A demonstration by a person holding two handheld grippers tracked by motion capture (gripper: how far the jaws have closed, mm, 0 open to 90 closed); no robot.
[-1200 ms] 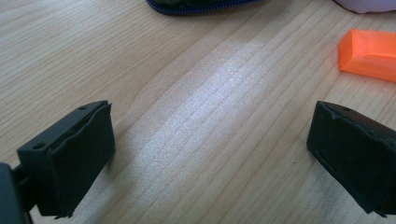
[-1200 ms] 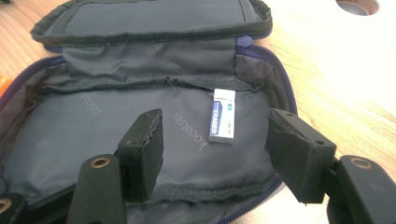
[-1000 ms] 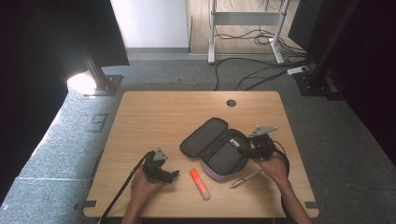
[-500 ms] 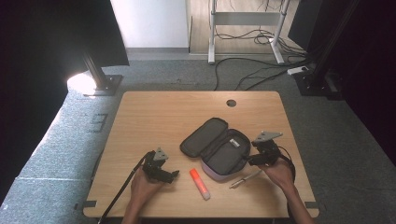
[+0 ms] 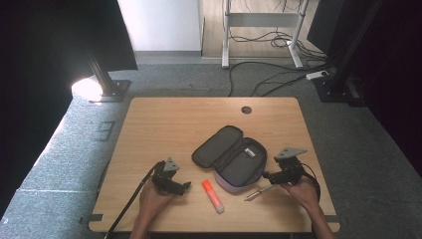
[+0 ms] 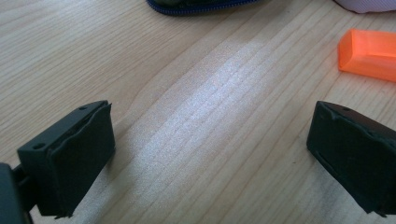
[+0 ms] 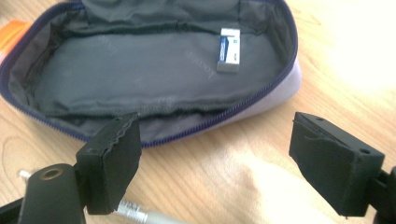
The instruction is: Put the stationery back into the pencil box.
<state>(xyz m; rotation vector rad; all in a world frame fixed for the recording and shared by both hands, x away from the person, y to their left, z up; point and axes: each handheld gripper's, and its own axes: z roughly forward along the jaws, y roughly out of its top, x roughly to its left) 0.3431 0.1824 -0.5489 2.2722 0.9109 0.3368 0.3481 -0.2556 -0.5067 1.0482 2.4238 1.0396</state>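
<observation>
Pencil case (image 5: 234, 158) lies open mid-counter (image 5: 164, 124), eraser (image 7: 229, 49) inside. Right gripper (image 5: 272, 175), just beside it, jaws just been opening, empty. Left gripper (image 5: 184, 186) jaws wide, empty. Judged next: collect pen (image 5: 259, 191) or orange marker (image 5: 212, 196).

1. The right gripper (image 5: 272, 175) no longer reaches over the open pencil case (image 5: 234, 158); it now sits just off the case's right edge, nearer the table's (image 5: 174, 119) right side.
2. Its jaws have just been opening and now stand wide apart, with nothing between them in the right gripper view.
3. The eraser (image 7: 229, 49) lies inside the case, free of the pads.
4. The pen (image 5: 260, 191), earlier partly covered by the person's right hand (image 5: 301, 191), now shows in full length just in front of the case.
</observation>
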